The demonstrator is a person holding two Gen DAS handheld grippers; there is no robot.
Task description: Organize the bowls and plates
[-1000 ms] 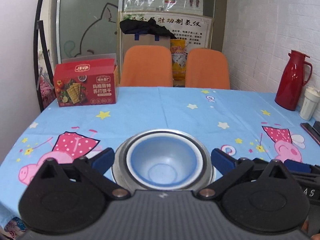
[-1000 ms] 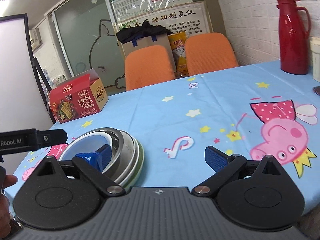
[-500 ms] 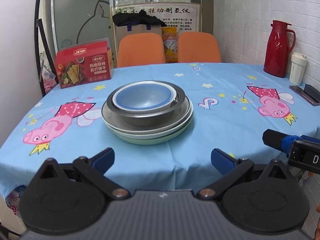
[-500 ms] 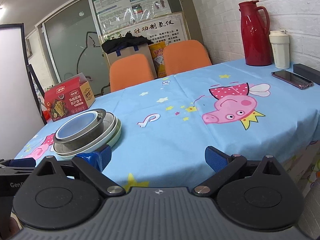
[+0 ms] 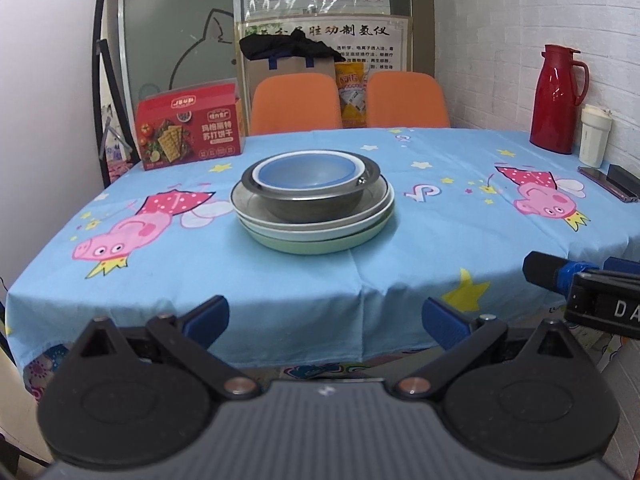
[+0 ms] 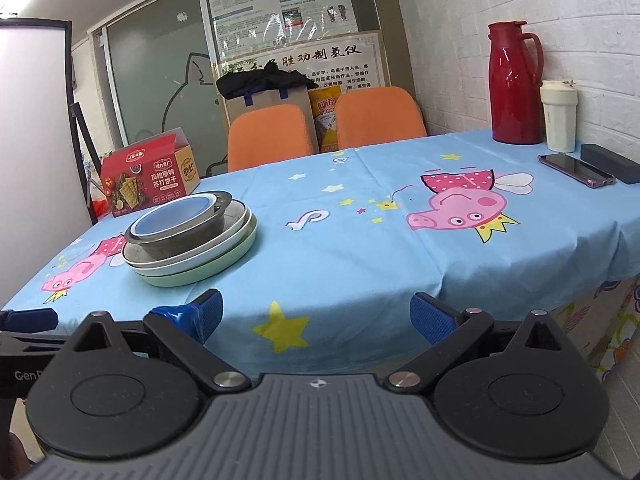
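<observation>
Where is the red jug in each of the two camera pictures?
Left wrist view: the red jug stands at the far right, by the brick wall.
Right wrist view: the red jug stands upper right, beside a white cup.
Shared landmark: the stack of plates and bowls on the blue tablecloth.

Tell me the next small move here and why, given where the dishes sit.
Probably none on the dishes: hold both grippers back. The blue bowl sits nested in the metal bowl, which rests on the stacked plates, so the stack looks finished. The left gripper and right gripper are open, empty and off the table's near edge.
</observation>
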